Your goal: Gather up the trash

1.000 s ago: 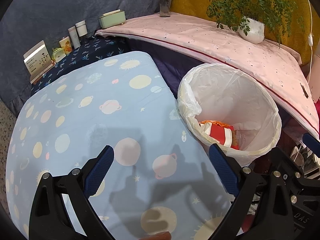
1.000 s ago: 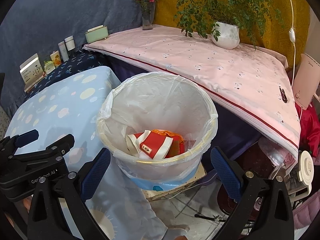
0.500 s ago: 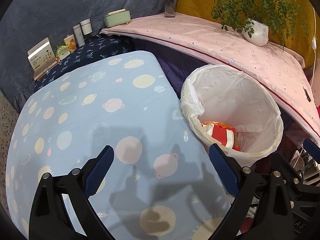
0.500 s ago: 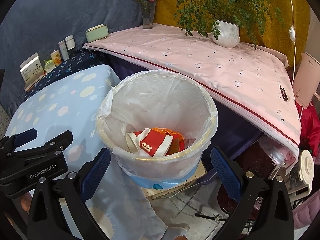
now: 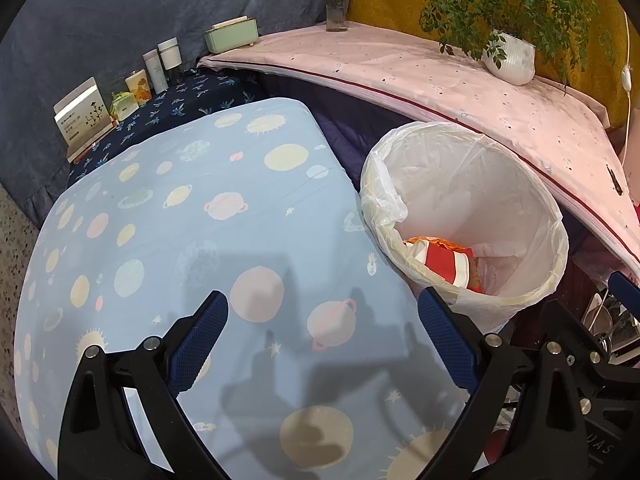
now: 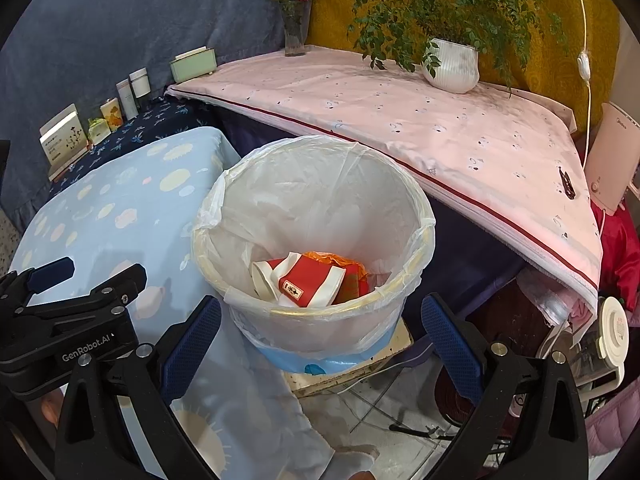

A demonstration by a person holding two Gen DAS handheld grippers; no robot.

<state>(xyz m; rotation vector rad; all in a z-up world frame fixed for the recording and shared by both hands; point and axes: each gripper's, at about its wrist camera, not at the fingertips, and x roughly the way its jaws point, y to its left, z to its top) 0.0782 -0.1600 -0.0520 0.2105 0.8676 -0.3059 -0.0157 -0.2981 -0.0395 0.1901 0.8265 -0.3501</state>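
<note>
A bin lined with a clear plastic bag (image 5: 524,184) (image 6: 320,184) stands beside the table with the light blue planet-print cloth (image 5: 192,216) (image 6: 108,216). Inside lie a red-and-white carton (image 6: 310,284) (image 5: 444,260) and an orange wrapper (image 6: 334,259). My left gripper (image 5: 322,334) hovers open over the blue cloth, holding nothing, with the bin to its right. My right gripper (image 6: 320,338) is open and empty just in front of and above the bin. The left gripper's body (image 6: 68,320) shows at the left of the right wrist view.
A pink-covered table (image 6: 420,128) runs behind the bin with a potted plant (image 6: 452,64) and a flower vase (image 6: 294,28). Small boxes and bottles (image 5: 132,88) line the dark blue surface at back left. Cables, a white heater (image 6: 612,160) and clutter fill the floor at right.
Both views shifted slightly; the left gripper drifted so the bin sits a little lower and further right. Both grippers stayed open and empty. The trash in the bin did not move.
</note>
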